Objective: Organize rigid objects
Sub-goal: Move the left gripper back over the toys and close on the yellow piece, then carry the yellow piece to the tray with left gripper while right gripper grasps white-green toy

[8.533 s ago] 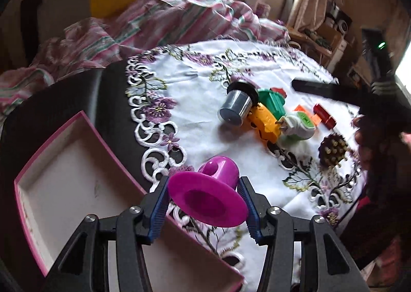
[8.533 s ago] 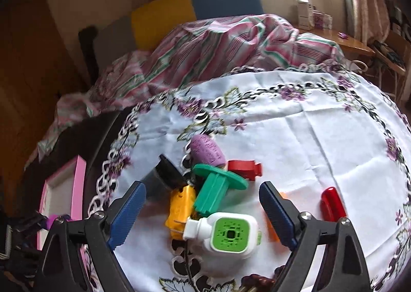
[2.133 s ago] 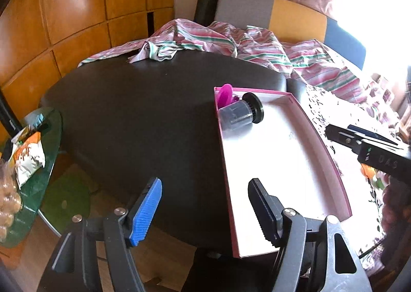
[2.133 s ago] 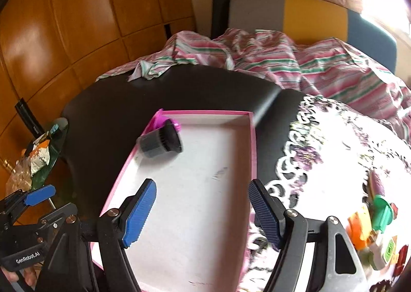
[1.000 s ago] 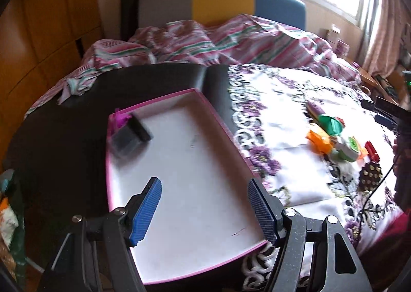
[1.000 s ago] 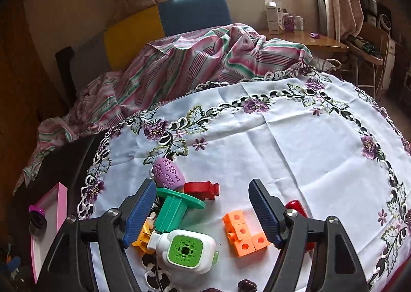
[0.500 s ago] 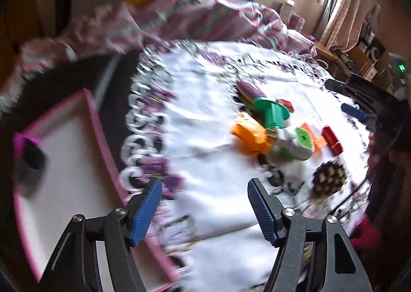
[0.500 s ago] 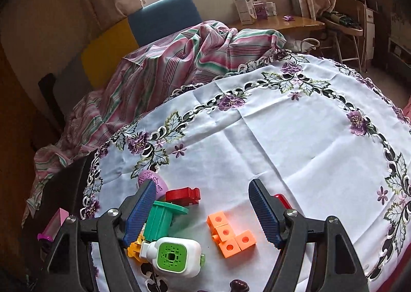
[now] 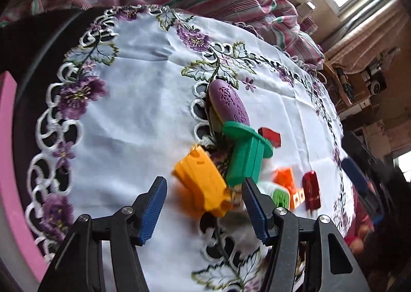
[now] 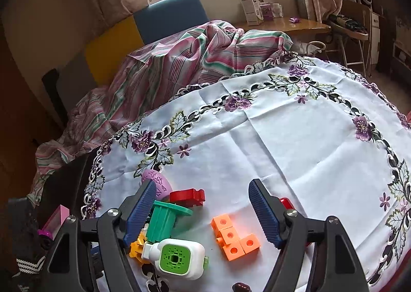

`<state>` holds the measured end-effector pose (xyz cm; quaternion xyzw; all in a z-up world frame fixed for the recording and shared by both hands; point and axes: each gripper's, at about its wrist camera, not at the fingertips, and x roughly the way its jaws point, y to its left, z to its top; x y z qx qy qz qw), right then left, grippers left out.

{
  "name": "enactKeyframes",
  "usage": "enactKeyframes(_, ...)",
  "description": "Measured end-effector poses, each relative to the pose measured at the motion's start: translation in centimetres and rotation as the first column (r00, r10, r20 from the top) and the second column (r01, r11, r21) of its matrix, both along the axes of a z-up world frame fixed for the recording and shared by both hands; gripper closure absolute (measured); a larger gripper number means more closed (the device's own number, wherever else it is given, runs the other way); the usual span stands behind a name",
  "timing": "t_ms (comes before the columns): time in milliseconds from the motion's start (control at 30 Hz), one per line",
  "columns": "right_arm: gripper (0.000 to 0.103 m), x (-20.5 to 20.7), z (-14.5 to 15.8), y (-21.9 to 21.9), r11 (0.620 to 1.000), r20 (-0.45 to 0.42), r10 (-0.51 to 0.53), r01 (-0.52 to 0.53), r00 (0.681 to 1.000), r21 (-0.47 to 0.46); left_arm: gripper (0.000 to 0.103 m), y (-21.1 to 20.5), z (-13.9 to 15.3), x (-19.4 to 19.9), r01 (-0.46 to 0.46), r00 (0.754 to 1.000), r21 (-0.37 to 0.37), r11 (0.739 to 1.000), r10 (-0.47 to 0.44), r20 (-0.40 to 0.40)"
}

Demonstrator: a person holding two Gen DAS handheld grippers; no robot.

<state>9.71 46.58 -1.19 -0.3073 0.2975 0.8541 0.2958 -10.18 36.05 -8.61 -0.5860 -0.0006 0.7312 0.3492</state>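
Left wrist view shows the left gripper (image 9: pixel 203 204), jaws wide and empty, nearing the orange toy (image 9: pixel 201 184) beside the green spool (image 9: pixel 246 155), with several toys left outside the pink tray (image 9: pixel 7 163).

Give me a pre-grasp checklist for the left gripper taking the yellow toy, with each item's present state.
1. Left gripper open and empty: ok.
2. Yellow toy between the fingers' line: ok, it sits just ahead of them.
3. Yellow toy free of neighbours: not ok, the green toy crowds its right side.
4. Right gripper out of the way: ok, open and empty over the orange blocks.
5. Pink tray has room: cannot tell, only its edge shows.
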Motion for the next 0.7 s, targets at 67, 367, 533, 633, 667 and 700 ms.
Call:
enactKeyframes(67, 0.027, 0.0, 0.0, 0.0, 1.000, 0.000, 0.003, -0.003, 1.000, -0.003, 0.047, 0.7, -0.9, -0.7, -0.013, 1.000, -0.030, 0.999, 0.014, 0.018)
enactKeyframes(367, 0.027, 0.2, 0.0, 0.3, 1.000, -0.011, -0.001, 0.001, 1.000, -0.011, 0.077, -1.1, -1.6, 0.8, 0.075, 0.997, -0.035, 0.997, -0.074, 0.004)
enactKeyframes(533, 0.027, -1.2, -0.5, -0.4, 0.992, -0.022, 0.113, -0.114, 0.993, -0.057, 0.077, -4.6, -1.1, 1.4, 0.070, 0.997, -0.053, 0.996, -0.072, -0.039)
enactKeyframes(633, 0.027, -3.0, -1.2, -2.5, 0.968, 0.022, 0.243, -0.241, 0.970, -0.066, 0.077, -6.3, -0.6, 1.9, 0.064, 0.995, -0.061, 0.996, -0.069, -0.074)
enactKeyframes(667, 0.027, -3.5, -1.4, -3.3, 0.960, 0.048, 0.277, -0.275, 0.960, -0.050, 0.077, -6.9, -0.4, 2.1, 0.062, 0.995, -0.062, 0.996, -0.067, -0.080)
enactKeyframes(700, 0.027, -3.7, -1.5, -3.9, 0.953, 0.067, 0.303, -0.301, 0.951, -0.038, 0.077, -7.3, -0.3, 2.3, 0.062, 0.994, -0.058, 0.996, -0.067, -0.083)
